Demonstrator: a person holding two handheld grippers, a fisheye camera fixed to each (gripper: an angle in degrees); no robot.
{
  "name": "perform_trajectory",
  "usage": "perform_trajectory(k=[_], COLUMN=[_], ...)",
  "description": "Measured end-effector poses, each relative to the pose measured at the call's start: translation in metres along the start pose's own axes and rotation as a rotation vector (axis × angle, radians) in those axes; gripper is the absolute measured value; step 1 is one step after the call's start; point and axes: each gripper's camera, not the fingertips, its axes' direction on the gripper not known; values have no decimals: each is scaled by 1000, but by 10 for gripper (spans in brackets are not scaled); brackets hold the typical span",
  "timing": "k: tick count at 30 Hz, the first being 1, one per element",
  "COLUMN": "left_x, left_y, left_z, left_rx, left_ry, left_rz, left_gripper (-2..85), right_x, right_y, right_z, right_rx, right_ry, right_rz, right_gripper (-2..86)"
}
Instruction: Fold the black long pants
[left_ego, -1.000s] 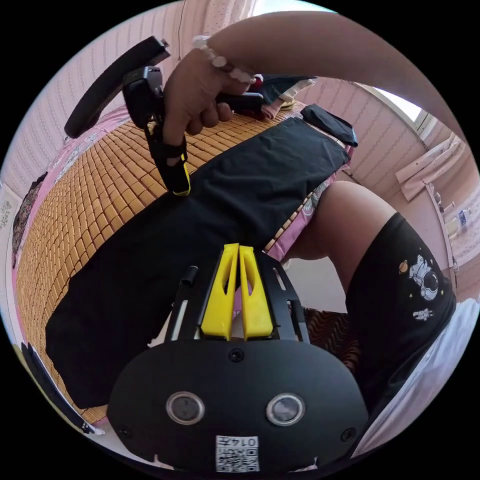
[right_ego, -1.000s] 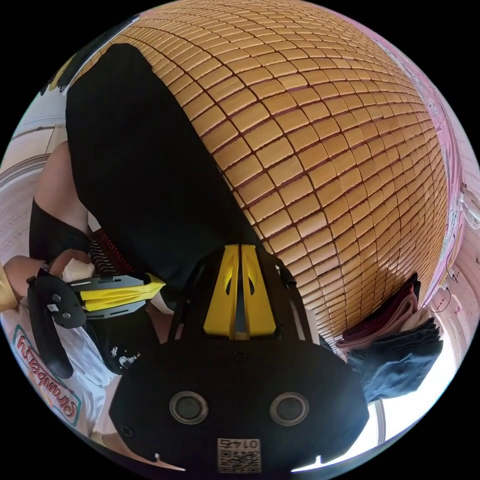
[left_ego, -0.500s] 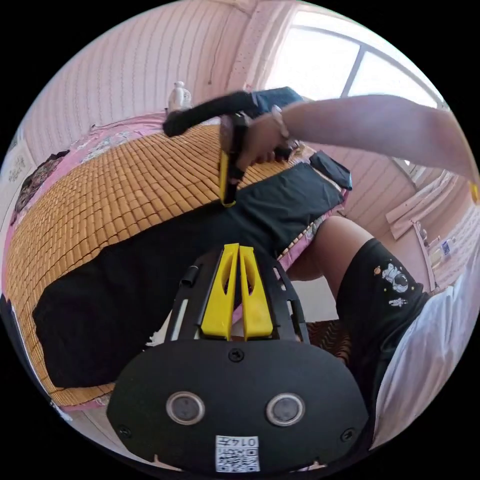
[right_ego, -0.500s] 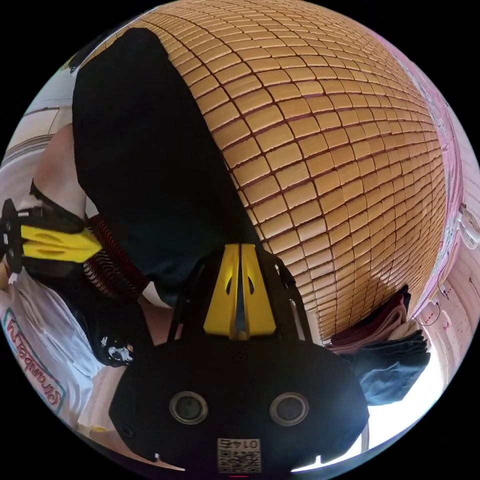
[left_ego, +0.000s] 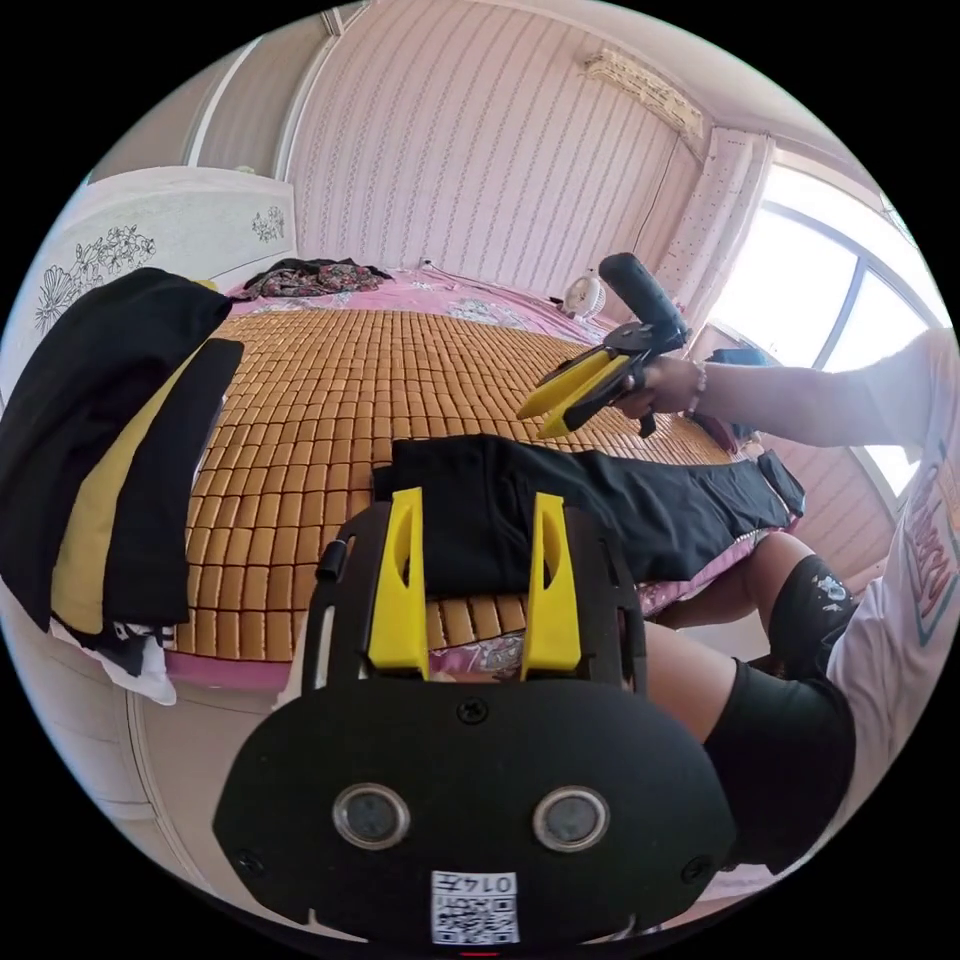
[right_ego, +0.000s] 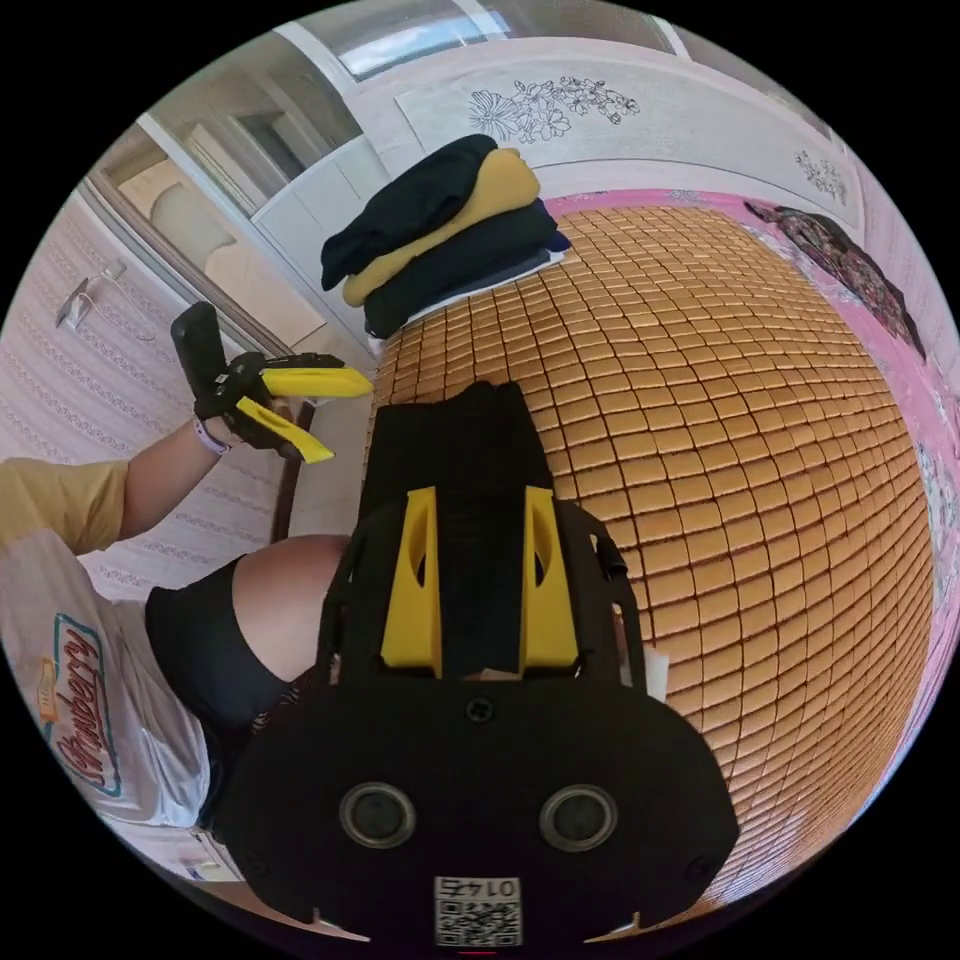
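Observation:
The black long pants (left_ego: 650, 510) lie in a long flat strip along the near edge of the bamboo mat (left_ego: 330, 400) on the bed. My left gripper (left_ego: 473, 500) hovers open above their left end, holding nothing. A hand holds my right gripper (left_ego: 535, 422) in the air above the pants' middle, jaws spread and empty. In the right gripper view the pants (right_ego: 450, 440) run away from my open right gripper (right_ego: 480, 500), which is above them. The left gripper (right_ego: 350, 420) is open, off the bed's edge to the left.
A stack of folded black and yellow clothes (left_ego: 100, 450) (right_ego: 440, 230) sits at the mat's corner by the white headboard (right_ego: 600, 110). A dark patterned cloth (right_ego: 840, 260) lies on the pink sheet. A small fan (left_ego: 580, 295) stands at the far side. The person's legs (left_ego: 780, 700) press against the bed edge.
Both grippers were shut and low by the pants; now both are open and lifted clear. Both views have swung up towards the room.

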Motion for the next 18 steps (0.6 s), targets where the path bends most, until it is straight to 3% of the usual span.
perform_trajectory(k=[4, 11, 15, 18], left_x=[-27, -54, -43, -39], left_y=[-6, -20, -19, -12], left_z=[15, 34, 27, 19], left_rx=[-38, -76, -96, -155], left_ry=[8, 105, 152, 148], left_rz=[36, 87, 165, 166], left_gripper=[160, 151, 100, 42], right_x=[16, 10, 1, -12], right_y=[-31, -32, -39, -48], right_z=[37, 8, 1, 16], right_rx=[-79, -80, -92, -153], right_ry=[-16, -426, -650, -666], right_rz=[24, -255, -335, -328], right_gripper=[92, 8, 3, 2])
